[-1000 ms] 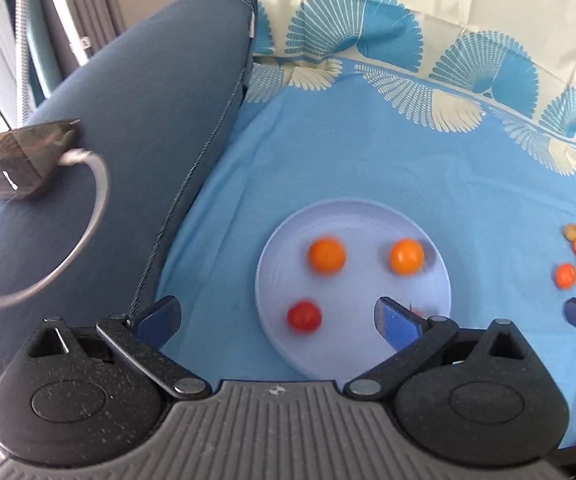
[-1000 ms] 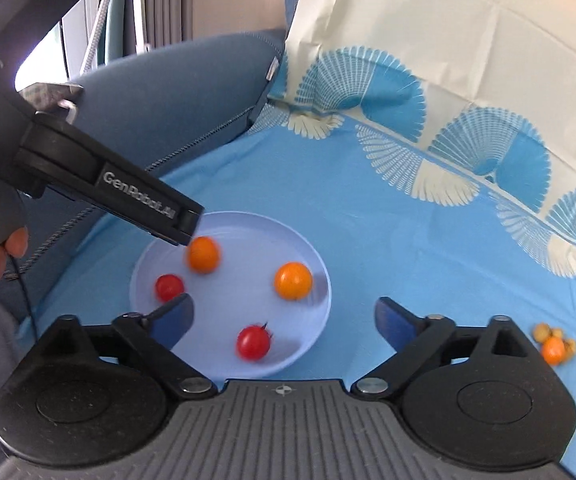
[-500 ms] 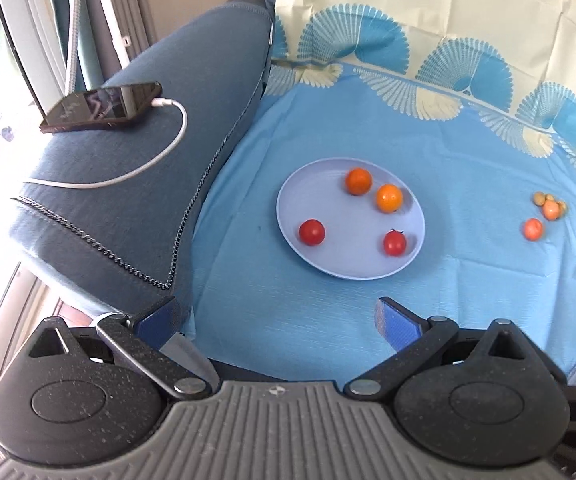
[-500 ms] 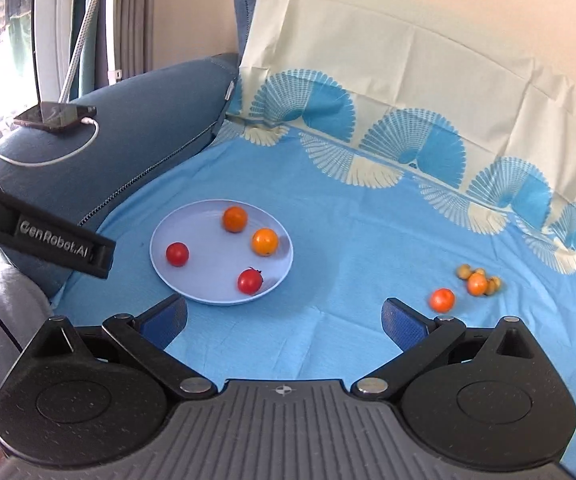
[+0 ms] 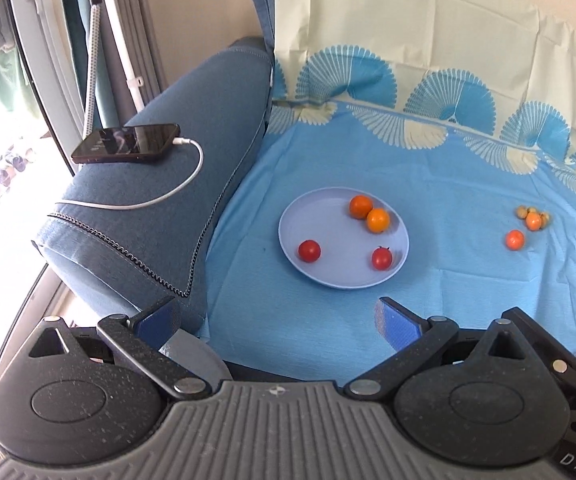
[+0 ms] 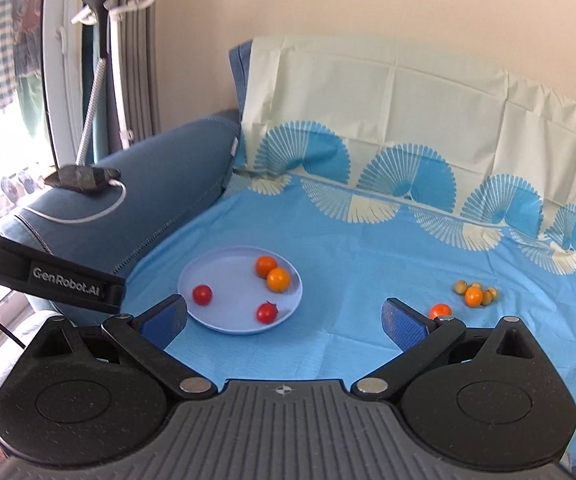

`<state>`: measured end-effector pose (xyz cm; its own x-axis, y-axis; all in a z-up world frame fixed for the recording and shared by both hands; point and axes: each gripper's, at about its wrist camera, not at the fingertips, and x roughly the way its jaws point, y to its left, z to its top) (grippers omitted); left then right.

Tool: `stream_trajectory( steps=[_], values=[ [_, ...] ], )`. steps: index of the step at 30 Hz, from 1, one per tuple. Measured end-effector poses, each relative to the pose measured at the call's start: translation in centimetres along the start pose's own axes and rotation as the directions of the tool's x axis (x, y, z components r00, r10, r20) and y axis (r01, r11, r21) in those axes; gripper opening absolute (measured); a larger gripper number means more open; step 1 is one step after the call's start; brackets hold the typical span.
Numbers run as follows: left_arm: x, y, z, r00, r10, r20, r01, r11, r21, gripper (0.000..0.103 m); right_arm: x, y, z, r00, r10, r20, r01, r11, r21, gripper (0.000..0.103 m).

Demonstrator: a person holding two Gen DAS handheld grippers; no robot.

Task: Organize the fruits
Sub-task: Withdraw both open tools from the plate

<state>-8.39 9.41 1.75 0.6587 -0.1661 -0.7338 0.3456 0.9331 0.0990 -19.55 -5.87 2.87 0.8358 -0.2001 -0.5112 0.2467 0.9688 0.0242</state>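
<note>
Fruit partly gathered: 4 pieces on the pale blue plate (image 5: 308,228), namely 2 orange ones (image 5: 360,206) touching at the far rim, 1 red tomato (image 5: 309,251) near the left edge and another red tomato (image 5: 381,258) with a stem at the near right. Still loose on the blue sheet (image 5: 448,280), well apart from the plate to its right: 1 orange fruit (image 6: 440,311) alone and a small cluster (image 6: 475,293) of 1 orange piece among several yellowish berries (exact count hard to tell at this size). So roughly half done, judging by what lies outside the plate.

Left tongs (image 5: 275,316) spread wide, nothing between the pads, held back over the near edge of the sofa seat. Right tongs (image 6: 283,316) likewise wide and empty, the loose orange fruit just beyond the right pad.

Compared with 1 second ago: both tongs pulled well back and up from the plate, so the phone (image 5: 125,143) and cable on the armrest now show whole. Fruits on the plate shifted too, the 2 orange ones now together.
</note>
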Motion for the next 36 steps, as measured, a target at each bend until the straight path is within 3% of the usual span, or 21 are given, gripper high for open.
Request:
stream_trajectory(
  steps=[7,13,20,30,36],
  values=[
    [-1.2,0.1,-0.2,1.000,0.009,0.027,-0.009,1.000,-0.017,0.103,-1.3,0.3,0.0,0.999,0.014,0.035,-0.014,1.000,-0.012,0.102],
    [-1.0,0.5,-0.3,0.997,-0.065,0.028,0.066,0.997,-0.036,0.103,-1.5,0.1,0.1,0.998,0.042,0.049,-0.042,0.999,0.002,0.102],
    [-0.6,0.4,-0.2,0.999,-0.037,0.021,0.038,0.998,-0.047,0.103,-1.0,0.1,0.0,0.998,0.053,0.037,-0.053,0.999,-0.001,0.102],
    [1.3,-1.2,0.1,0.997,-0.070,-0.037,0.069,0.997,-0.015,0.103,0.5,-0.1,-0.7,0.999,0.048,-0.001,-0.048,0.999,-0.013,0.102],
    [3.4,-4.1,1.2,0.991,-0.107,-0.079,0.109,0.994,0.021,0.103,2.1,-3.2,-1.4,1.000,0.010,-0.023,-0.008,0.997,0.071,0.102]
  ],
)
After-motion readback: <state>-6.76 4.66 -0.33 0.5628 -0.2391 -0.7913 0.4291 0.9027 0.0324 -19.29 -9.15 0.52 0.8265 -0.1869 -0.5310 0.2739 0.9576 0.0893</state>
